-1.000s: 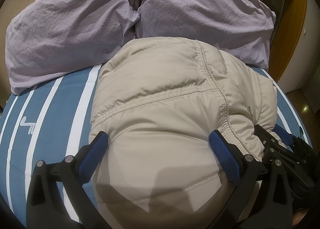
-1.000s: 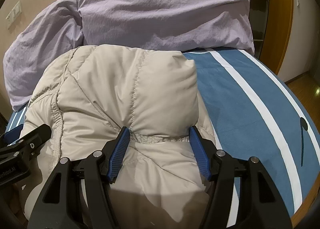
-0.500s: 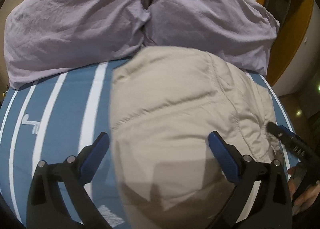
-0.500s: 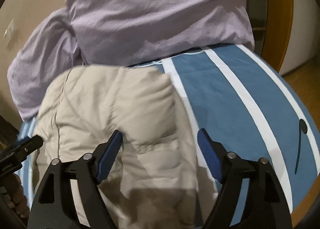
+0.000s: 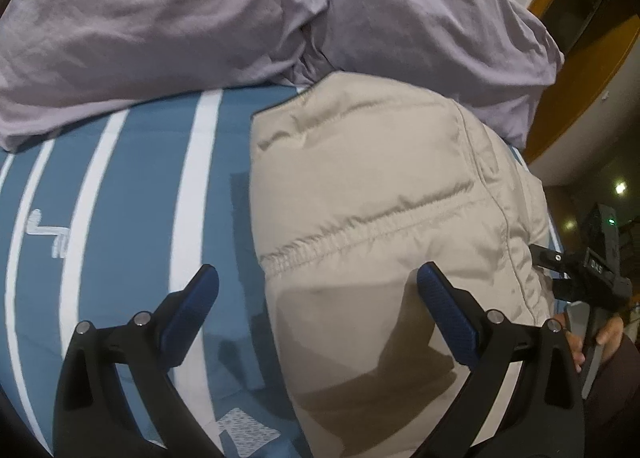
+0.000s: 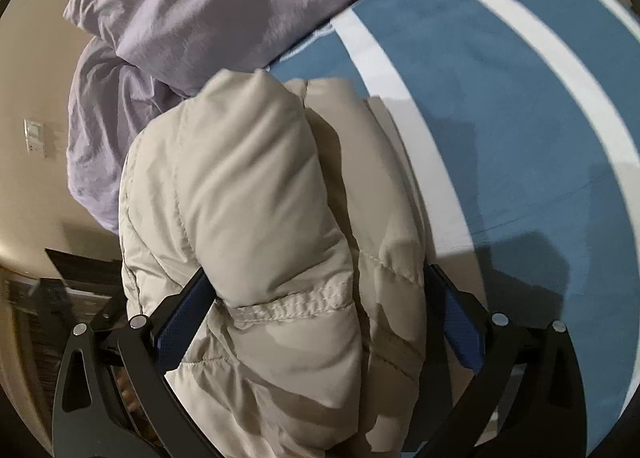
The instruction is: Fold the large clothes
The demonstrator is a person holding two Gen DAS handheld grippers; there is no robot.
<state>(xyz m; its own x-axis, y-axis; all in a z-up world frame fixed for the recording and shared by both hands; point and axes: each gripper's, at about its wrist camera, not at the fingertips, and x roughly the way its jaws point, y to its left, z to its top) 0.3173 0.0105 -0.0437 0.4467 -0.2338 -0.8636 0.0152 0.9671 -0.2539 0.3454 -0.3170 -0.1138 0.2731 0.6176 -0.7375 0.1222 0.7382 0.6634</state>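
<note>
A beige puffer jacket (image 5: 372, 194) lies bunched and folded over on the blue, white-striped bed cover (image 5: 136, 186). My left gripper (image 5: 316, 306) is open and empty, over the jacket's left edge. My right gripper (image 6: 316, 310) is open wide, with a puffy fold of the jacket (image 6: 256, 194) bulging between its fingers, not clamped. The right gripper also shows at the right edge of the left wrist view (image 5: 580, 270), beside the jacket.
Two lilac pillows (image 5: 200, 10) lie against the wall at the head of the bed, just behind the jacket; they also show in the right wrist view (image 6: 208, 6). A wooden door frame (image 5: 576, 70) stands to the right. The bed's edge and floor lie lower left (image 6: 36, 318).
Both grippers have pulled back and swung to the sides. The right gripper's jaws opened wider and released their pinch on the jacket fold. The jacket now lies more to the right in the left view.
</note>
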